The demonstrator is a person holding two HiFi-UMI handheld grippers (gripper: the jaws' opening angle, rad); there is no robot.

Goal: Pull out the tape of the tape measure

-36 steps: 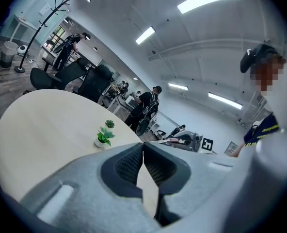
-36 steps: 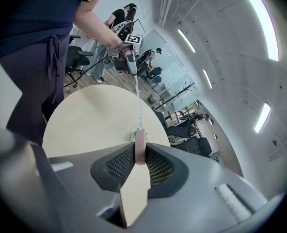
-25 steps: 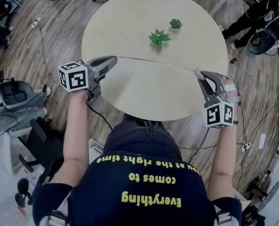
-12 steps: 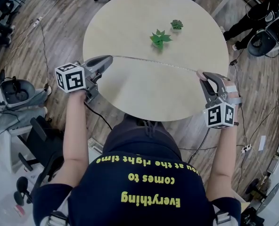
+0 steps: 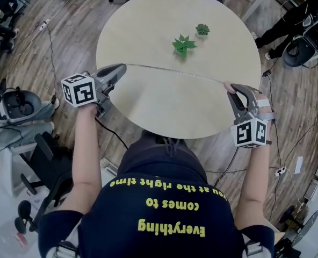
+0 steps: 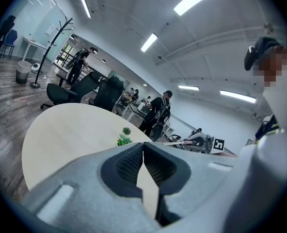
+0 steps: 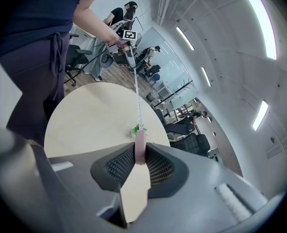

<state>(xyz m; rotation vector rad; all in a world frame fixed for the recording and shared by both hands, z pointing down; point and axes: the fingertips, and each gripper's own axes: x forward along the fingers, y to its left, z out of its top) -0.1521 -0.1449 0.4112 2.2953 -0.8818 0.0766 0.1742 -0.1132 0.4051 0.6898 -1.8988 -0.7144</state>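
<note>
now tape (image 5: 175, 72) stretches sideways: left gripper (image 5: 122, 67) pinches its tip, right gripper (image 5: 228, 86) clamps the pink case (image 7: 140, 147).

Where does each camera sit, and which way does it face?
Head view: on the person's head, looking steeply down at the round table; torso, arms, left claw, right claw show.
Left gripper view: on the left claw, facing across the table at the right claw.
Right gripper view: on the right claw, facing the left claw over the pink tape measure; torso shows.
All share the tape.
</note>
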